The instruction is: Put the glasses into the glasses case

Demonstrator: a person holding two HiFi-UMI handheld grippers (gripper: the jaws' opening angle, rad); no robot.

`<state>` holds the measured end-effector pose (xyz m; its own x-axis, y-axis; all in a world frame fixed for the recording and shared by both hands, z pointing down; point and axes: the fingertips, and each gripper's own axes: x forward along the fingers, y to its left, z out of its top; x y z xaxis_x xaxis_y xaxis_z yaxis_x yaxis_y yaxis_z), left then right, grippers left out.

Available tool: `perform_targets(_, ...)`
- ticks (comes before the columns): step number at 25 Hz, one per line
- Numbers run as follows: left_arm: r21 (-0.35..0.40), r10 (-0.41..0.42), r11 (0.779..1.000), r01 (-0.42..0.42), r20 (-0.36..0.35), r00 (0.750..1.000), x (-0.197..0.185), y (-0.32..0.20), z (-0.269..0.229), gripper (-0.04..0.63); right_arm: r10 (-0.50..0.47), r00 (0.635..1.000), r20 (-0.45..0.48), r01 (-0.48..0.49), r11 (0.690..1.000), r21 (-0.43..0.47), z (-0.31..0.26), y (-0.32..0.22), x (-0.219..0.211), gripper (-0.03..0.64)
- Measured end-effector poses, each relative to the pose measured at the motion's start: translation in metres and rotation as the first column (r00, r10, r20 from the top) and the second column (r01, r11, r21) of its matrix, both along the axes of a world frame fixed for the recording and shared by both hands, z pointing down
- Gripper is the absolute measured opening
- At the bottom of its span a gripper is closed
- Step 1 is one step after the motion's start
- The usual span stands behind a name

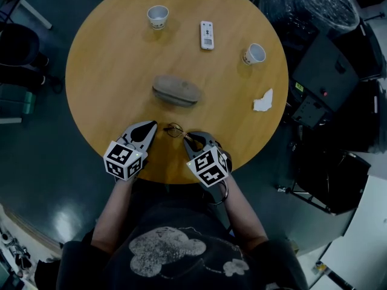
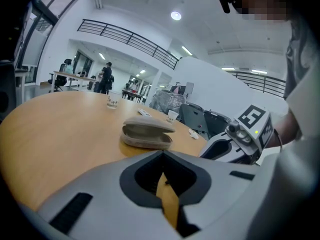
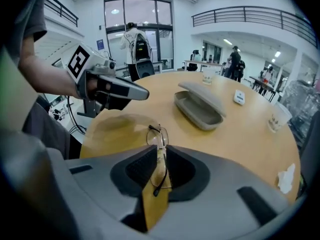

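The grey glasses case [image 1: 176, 90] lies in the middle of the round wooden table [image 1: 103, 71], its lid partly raised [image 3: 200, 109] [image 2: 147, 134]. Thin wire-framed glasses [image 1: 174, 129] [image 3: 156, 133] rest on the table near the front edge. My right gripper [image 1: 190, 138] [image 3: 160, 148] points down at them. Its jaws stand slightly apart with the folded temples lying in the gap, and the pads do not appear to press on them. My left gripper [image 1: 150, 127] [image 2: 163, 151] lies just left of the glasses, shut, with nothing held.
Two white paper cups [image 1: 158, 16] [image 1: 254, 54] and a white remote [image 1: 207, 34] stand at the far side. A crumpled tissue [image 1: 263, 101] lies at the right. Dark equipment [image 1: 326, 71] crowds the floor right of the table.
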<state>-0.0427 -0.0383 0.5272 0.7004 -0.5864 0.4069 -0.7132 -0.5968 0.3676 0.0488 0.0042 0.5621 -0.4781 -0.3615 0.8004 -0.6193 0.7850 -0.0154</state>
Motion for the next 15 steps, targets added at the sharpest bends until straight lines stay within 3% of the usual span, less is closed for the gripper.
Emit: perform_targets(15,-0.032,0.016,0.999,-0.017,-0.013,1.0,-0.009,0.002,0.012,0.002,-0.006,0.995,-0.095,-0.002,0.996,-0.088,0.025,-0.008,-0.006,0.057)
